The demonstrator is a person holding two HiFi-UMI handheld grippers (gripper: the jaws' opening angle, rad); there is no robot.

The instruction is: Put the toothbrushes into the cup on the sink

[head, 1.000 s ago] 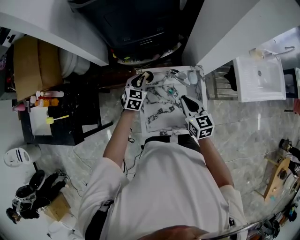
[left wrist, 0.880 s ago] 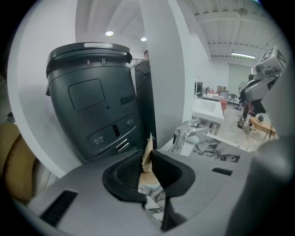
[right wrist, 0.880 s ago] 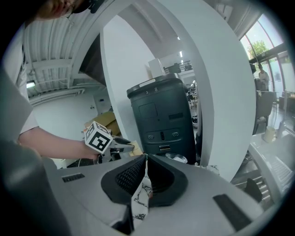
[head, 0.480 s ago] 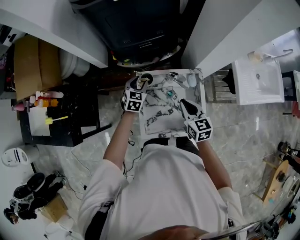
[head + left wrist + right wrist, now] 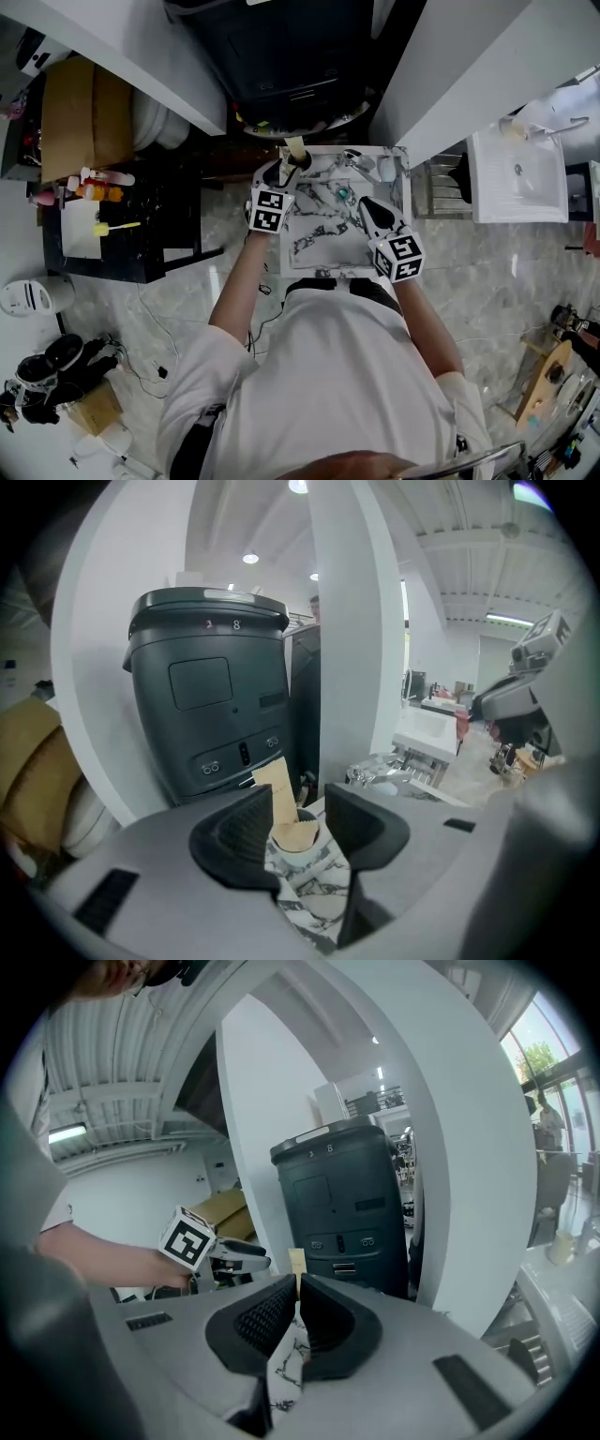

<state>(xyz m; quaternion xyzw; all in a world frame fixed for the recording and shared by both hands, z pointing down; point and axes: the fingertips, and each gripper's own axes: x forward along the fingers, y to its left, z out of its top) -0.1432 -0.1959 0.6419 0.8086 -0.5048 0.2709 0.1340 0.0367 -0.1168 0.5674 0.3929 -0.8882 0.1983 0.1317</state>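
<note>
Head view, step: toothbrush (image 5: 295, 148) stands in the cup (image 5: 292, 163); this drop looks done.
Head view, surface: marbled sink top (image 5: 323, 246), cup at its far left corner.
Left gripper view, tongs: left gripper (image 5: 300, 810) has just been opening; its jaws are apart, the cup shows in the gap, unpressed.
Right gripper view, tongs: right gripper (image 5: 297, 1312) jaws together, empty.
Right gripper view, room: dark bin (image 5: 342, 1194), white pillar (image 5: 459, 1147).
Next: find another brush; none visible.

The left tongs (image 5: 300, 810) have just been opening, and their jaws stand wide apart, pressing on nothing. Through the gap I see a white cup (image 5: 295, 852) on the marbled tabletop (image 5: 314, 907), with a tan pack (image 5: 276, 787) standing upright in it. Behind is a dark grey machine (image 5: 211, 686), beside a white pillar (image 5: 342, 621).
</note>
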